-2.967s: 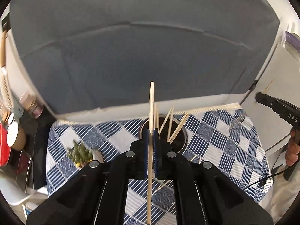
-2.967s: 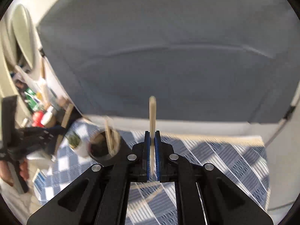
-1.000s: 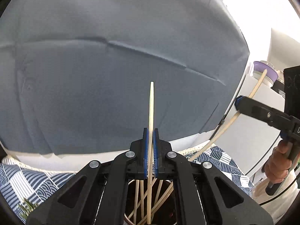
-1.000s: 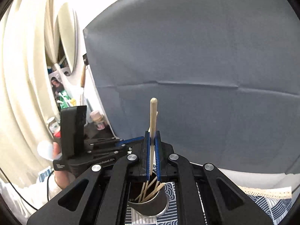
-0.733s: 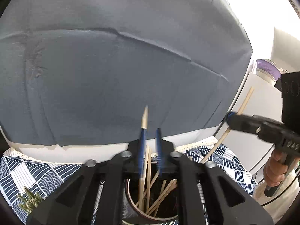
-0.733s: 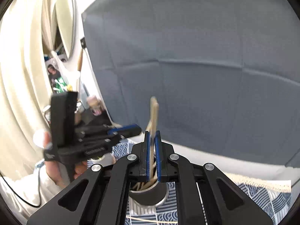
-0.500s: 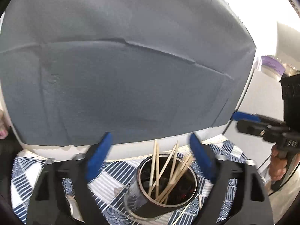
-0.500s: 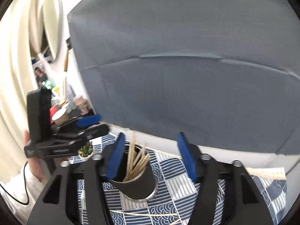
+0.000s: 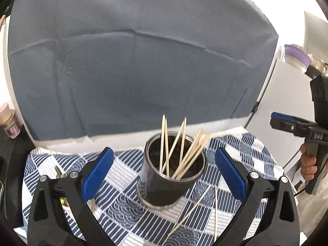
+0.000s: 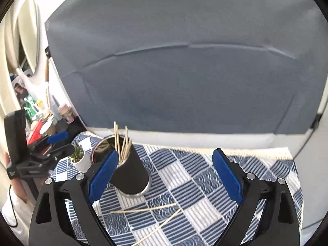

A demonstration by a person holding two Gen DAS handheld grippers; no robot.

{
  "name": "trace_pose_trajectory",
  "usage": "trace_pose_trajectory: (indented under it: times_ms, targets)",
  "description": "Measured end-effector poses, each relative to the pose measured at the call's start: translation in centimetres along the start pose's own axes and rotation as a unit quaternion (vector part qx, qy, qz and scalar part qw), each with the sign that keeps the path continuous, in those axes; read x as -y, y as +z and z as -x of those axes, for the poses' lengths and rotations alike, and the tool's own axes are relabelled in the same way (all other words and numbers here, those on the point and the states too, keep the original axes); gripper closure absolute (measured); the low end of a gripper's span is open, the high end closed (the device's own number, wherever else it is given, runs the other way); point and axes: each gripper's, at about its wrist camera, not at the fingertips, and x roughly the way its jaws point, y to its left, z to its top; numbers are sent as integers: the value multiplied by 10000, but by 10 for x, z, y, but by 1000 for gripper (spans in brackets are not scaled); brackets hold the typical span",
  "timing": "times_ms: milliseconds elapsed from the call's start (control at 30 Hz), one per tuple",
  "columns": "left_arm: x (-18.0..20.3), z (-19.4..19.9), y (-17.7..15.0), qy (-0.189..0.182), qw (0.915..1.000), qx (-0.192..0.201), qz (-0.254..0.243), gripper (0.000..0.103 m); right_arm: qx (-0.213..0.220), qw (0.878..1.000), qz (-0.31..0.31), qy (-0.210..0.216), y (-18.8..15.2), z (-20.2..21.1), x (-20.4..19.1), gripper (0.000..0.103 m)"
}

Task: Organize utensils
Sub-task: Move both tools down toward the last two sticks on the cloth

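Both the left gripper (image 9: 164,170) and the right gripper (image 10: 165,175) are opening, nothing between their jaws. The dark cup (image 9: 171,176) of chopsticks (image 9: 180,153) sits at frame centre on the checked cloth (image 9: 242,149); two loose chopsticks (image 10: 143,210) lie lower centre. Risk: a wide jaw could clip and tip the cup. Both grippers point downward.

From the left wrist we look down, close, onto the dark cup (image 9: 172,176) on the checked cloth (image 9: 131,211); from the right wrist we see the same cup (image 10: 129,174) from farther right. Both views share the grey backdrop (image 9: 133,71).
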Motion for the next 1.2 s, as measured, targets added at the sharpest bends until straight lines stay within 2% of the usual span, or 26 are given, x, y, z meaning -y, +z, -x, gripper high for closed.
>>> trace_pose_trajectory:
  times_ms: [333, 533, 700, 967, 1067, 1200]
  targets:
    - [2, -12, -35, -89, 9979, -630, -102, 6, -541, 9973, -494, 20, -40, -12, 15, 13]
    - [8, -34, -62, -391, 9908, -1242, -364, 6, -957, 9909, -941, -112, -65, -30, 27, 11]
    - [17, -60, -88, -688, 9802, -1725, -680, 6, -1340, 9847, -1090, -236, -89, -55, 29, 11]
    - [29, -101, -124, -967, 9591, -2425, -1090, 6, -2321, 9666, -971, -493, -135, -111, 14, 11]
    - [31, -114, -132, -950, 9527, -2616, -1222, 6, -2673, 9568, -879, -731, -150, -130, 10, 11]
    - [36, -127, -141, -892, 9462, -2793, -1373, 6, -2848, 9503, -1036, -706, -162, -141, 11, 11]
